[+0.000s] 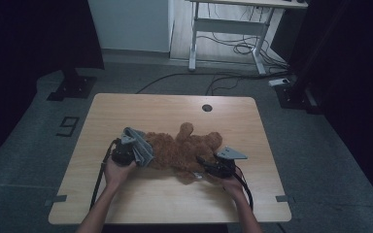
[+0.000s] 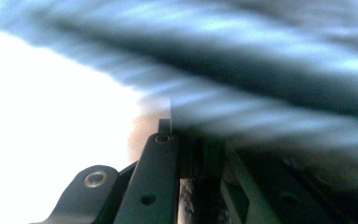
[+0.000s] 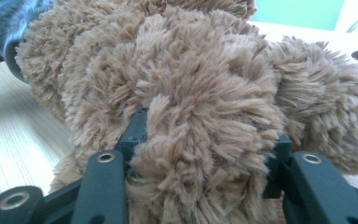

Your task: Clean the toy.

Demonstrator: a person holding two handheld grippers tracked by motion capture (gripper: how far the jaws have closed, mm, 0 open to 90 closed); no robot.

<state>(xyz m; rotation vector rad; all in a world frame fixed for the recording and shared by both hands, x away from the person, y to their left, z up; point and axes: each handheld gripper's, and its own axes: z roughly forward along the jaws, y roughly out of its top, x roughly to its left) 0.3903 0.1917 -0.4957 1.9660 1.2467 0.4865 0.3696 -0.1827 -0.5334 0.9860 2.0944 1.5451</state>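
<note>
Lower centre of the high view: a person's two forearms rise from the bottom edge, one hand on each gripper, over a pale wooden table (image 1: 126,204).

The right gripper (image 1: 201,161), lower right of centre, lies nearly level, jaws pointing left into a brown plush teddy bear (image 1: 184,148) that lies flat across the middle of the table. In the right gripper view the two black jaws rise from the bottom edge on either side of a thick lump of the bear's fur (image 3: 200,154), clamping it. This grip looks meant to pin the bear down so it cannot slide while the other hand works.

The left gripper (image 1: 135,149), left of centre, sits touching the bear's left end, with a grey knitted cloth (image 1: 140,144), perhaps a small garment or scarf, bunched over it. In the left gripper view the jaws stand pressed nearly together at bottom centre with a thin fold of dark, blurred ribbed fabric (image 2: 261,70) pinched between them. Judging by this, the cloth is being dressed onto or drawn off the bear.

Upper part of the high view: grey floor, a white desk frame (image 1: 233,29) and loose cables.
</note>
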